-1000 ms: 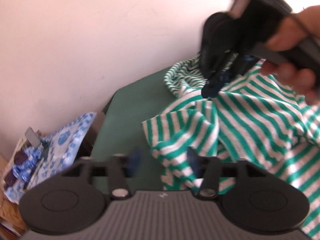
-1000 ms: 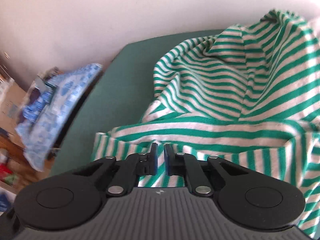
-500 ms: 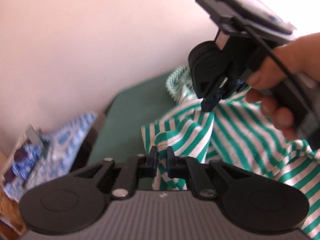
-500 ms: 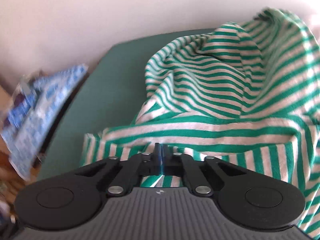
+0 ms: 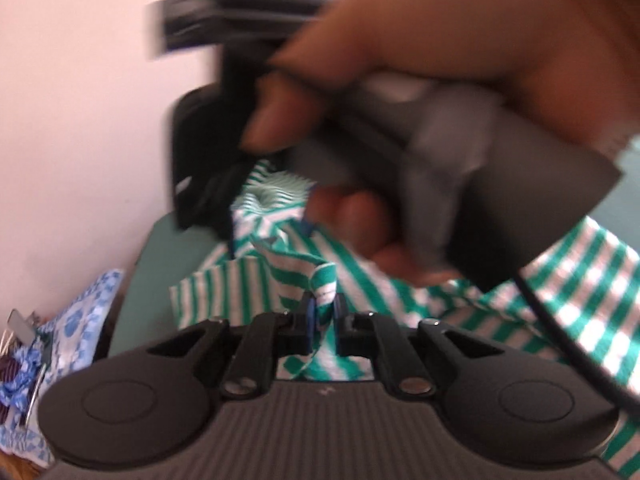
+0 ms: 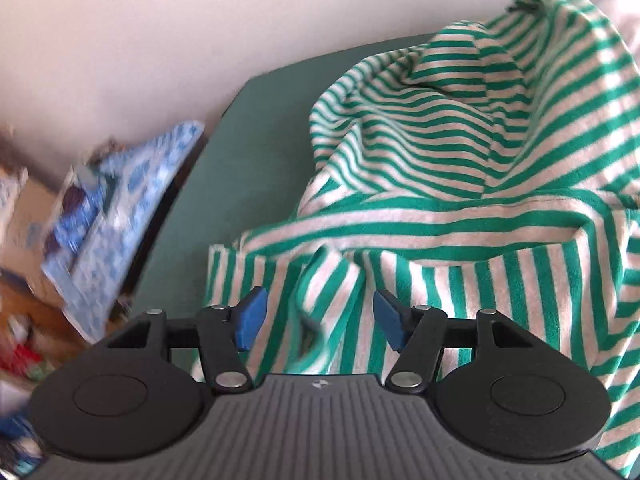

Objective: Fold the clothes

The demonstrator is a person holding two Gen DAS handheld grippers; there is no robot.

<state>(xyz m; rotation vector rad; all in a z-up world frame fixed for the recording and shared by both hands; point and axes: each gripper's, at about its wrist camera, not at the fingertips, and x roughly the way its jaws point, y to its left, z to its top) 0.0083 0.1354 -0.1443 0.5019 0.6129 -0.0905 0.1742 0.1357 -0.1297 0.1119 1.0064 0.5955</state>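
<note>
A green-and-white striped garment [image 6: 440,168] lies crumpled on a dark green table [image 6: 256,148]. My left gripper [image 5: 322,312] is shut on a raised fold of the striped garment [image 5: 320,280]. In the left wrist view a person's hand [image 5: 440,60] fills the upper right, holding the other gripper tool [image 5: 208,184], whose tip is blurred. My right gripper [image 6: 320,316] hangs low over the near edge of the cloth. Its jaws are opening, and a loose fold stands between the blue pads [image 6: 250,316] without either pad pressing on it.
A blue-and-white patterned cloth [image 6: 132,216] hangs over clutter just off the table's left edge [image 6: 176,240]. A pale wall [image 6: 160,32] rises right behind the table. Bare green tabletop [image 5: 156,264] shows left of the garment.
The left gripper closed on a fold of the striped cloth and carried it toward the right hand, which now looms large. The right gripper, shut half a second ago, has sprung apart.
</note>
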